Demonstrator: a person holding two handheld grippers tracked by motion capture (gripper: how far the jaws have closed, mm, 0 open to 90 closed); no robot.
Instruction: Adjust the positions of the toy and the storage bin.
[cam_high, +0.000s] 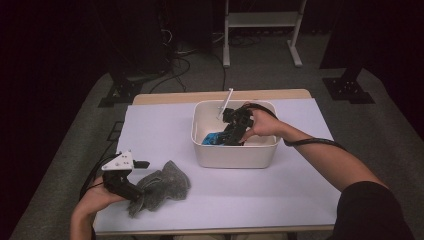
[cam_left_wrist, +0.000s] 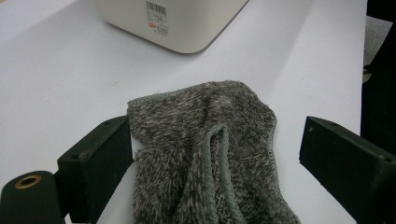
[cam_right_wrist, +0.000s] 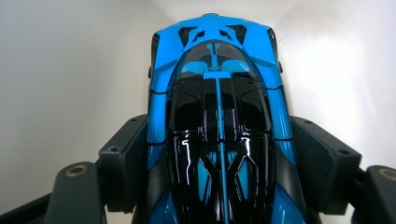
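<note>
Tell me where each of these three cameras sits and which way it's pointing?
High view: above the person's side, looking forward and down on the table; shows both forearms, the left gripper at the cloth, the right gripper in the tub.
Left gripper view: rides that gripper, looking along its open jaws over the cloth to the tub.
Right gripper view: rides that gripper, jaws against a blue toy car inside the tub.
Shared: the high view and the left gripper view both show cloth and tub.

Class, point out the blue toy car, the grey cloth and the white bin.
blue toy car (cam_right_wrist: 217, 116): right gripper view, black roof.
grey cloth (cam_left_wrist: 205, 140): left gripper view, fuzzy middle.
white bin (cam_high: 235, 156): high view, front wall.
</note>
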